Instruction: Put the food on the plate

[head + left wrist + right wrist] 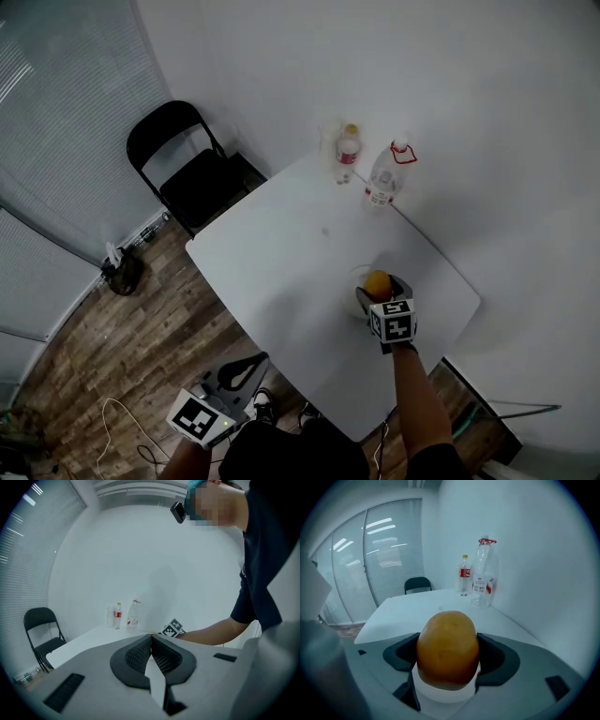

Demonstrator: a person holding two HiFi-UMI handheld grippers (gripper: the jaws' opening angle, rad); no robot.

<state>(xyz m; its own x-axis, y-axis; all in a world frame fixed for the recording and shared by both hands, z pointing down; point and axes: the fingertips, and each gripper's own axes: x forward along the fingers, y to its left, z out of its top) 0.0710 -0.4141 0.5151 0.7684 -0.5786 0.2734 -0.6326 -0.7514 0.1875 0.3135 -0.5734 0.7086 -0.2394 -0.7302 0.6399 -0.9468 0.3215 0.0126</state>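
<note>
A white table [281,253] fills the head view, two bottles [384,176] standing at its 1 o'clock corner by the wall. Off the table's near edge, at 7 o'clock, the left gripper [246,367] hangs idle, its jaws pressed together on nothing. At 4 o'clock on the tabletop, the right gripper [379,294] clasps the food [447,648], a rounded golden-brown piece, between its two dark pads. The food sits squarely between the jaws, pointing towards 12 o'clock from the hand. Directly beneath it lies the small white plate [445,694], its rim showing at 6 o'clock under the food in the right gripper view. Whether the food already touches the plate cannot be told. The step in hand appears to be the placing itself. The next move likely calls for a gentle lowering, if any gap remains. The jaws would then part, with a clean retreat so the rounded piece does not roll off.
</note>
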